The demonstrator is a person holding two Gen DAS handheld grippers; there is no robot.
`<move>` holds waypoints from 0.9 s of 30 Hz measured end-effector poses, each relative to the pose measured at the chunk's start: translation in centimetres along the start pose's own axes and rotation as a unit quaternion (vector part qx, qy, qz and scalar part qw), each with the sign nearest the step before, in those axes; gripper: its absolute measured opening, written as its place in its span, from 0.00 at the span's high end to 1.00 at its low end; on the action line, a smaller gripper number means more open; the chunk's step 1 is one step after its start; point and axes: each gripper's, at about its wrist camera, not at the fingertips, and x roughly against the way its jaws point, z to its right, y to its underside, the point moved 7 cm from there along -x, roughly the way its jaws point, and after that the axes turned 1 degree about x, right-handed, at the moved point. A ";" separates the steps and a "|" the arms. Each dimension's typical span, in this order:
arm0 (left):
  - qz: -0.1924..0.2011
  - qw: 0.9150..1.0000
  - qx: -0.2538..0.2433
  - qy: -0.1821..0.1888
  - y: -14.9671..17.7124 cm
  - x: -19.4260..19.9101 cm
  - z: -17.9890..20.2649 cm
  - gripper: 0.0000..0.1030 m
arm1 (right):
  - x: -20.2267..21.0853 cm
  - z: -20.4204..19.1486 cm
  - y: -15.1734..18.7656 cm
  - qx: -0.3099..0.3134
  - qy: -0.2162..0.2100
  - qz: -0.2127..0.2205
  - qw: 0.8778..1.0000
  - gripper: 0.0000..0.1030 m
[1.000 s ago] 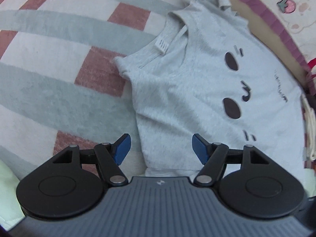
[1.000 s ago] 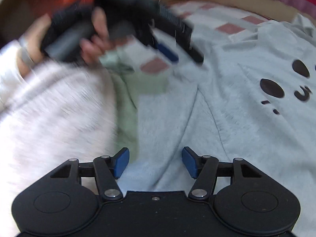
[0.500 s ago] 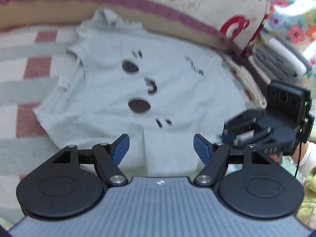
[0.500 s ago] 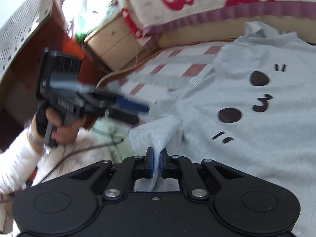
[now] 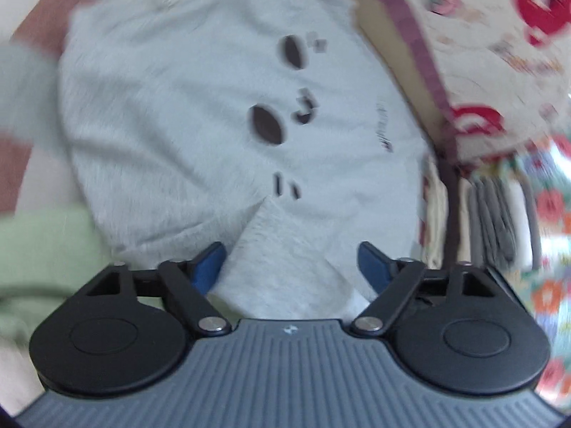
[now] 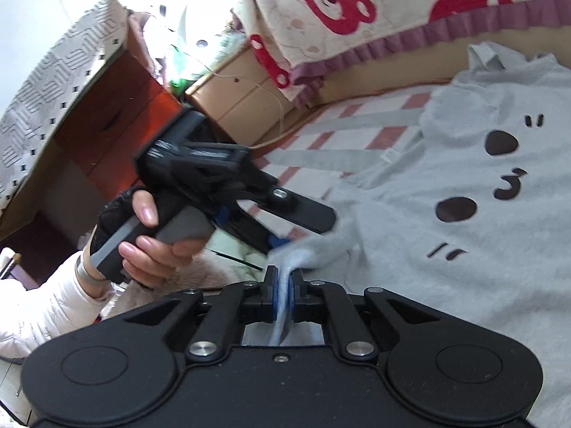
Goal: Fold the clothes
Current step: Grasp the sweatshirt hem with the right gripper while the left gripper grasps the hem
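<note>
A light grey T-shirt (image 5: 171, 114) with a dark cartoon face lies spread on the striped bed cover (image 6: 357, 132). My right gripper (image 6: 283, 296) is shut on a raised fold at the near edge of the T-shirt (image 6: 464, 267). My left gripper (image 5: 291, 264) points down at the same edge. Its jaws are opening, and a turned-over flap of grey cloth lies between the blue pads (image 5: 210, 265) without being pressed. In the right wrist view a hand (image 6: 150, 235) holds the left gripper (image 6: 299, 230) just left of the pinched fold.
A pillow with red bears (image 6: 357, 10) and a cardboard box (image 6: 242, 96) border the bed's far side. A green cloth (image 5: 43, 249) lies left of the shirt. Folded clothes (image 5: 499, 214) are stacked to its right. A white sleeve (image 6: 46, 303) is near.
The right gripper shut on the shirt's edge and lifted a fold. The left gripper swung round to that same edge, its jaws spreading wider.
</note>
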 end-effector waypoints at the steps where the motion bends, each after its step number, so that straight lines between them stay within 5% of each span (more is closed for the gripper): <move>1: 0.009 1.000 -0.003 -0.002 0.4 0.0 0.1 0.24 | 0.1 -0.3 0.1 0.005 -0.002 -0.001 1.000 0.93; 2: 0.021 1.000 -0.016 -0.004 0.8 0.2 0.3 0.30 | 0.2 -0.6 0.2 0.010 -0.004 -0.003 1.000 0.93; 4: 0.044 0.998 -0.041 -0.007 1.7 0.6 0.8 0.82 | 0.5 -1.1 0.4 0.018 -0.005 -0.004 1.000 0.93; 9: 0.148 0.980 -0.123 -0.051 3.3 3.4 2.6 0.92 | 7.3 0.0 0.8 -0.025 0.077 0.052 0.995 0.88; 11: 0.199 0.965 -0.154 -0.076 3.9 5.0 3.5 0.92 | 12.3 1.7 1.7 -0.064 0.161 0.081 0.982 0.60; 15: 0.255 0.950 -0.159 -0.091 4.5 6.8 4.3 0.92 | 24.2 5.7 7.0 -0.190 0.343 0.136 0.910 0.55; 19: 0.265 0.950 -0.137 -0.090 4.3 7.1 3.7 0.92 | 33.4 7.0 14.3 -0.317 0.422 0.198 0.826 0.55; 22: 0.256 0.955 -0.123 -0.089 4.1 6.7 3.3 0.92 | 35.4 7.0 18.7 -0.374 0.421 0.220 0.797 0.54; 27: 0.252 0.954 -0.123 -0.104 4.7 5.7 3.3 0.92 | 34.2 9.2 22.6 -0.442 0.377 0.270 0.768 0.50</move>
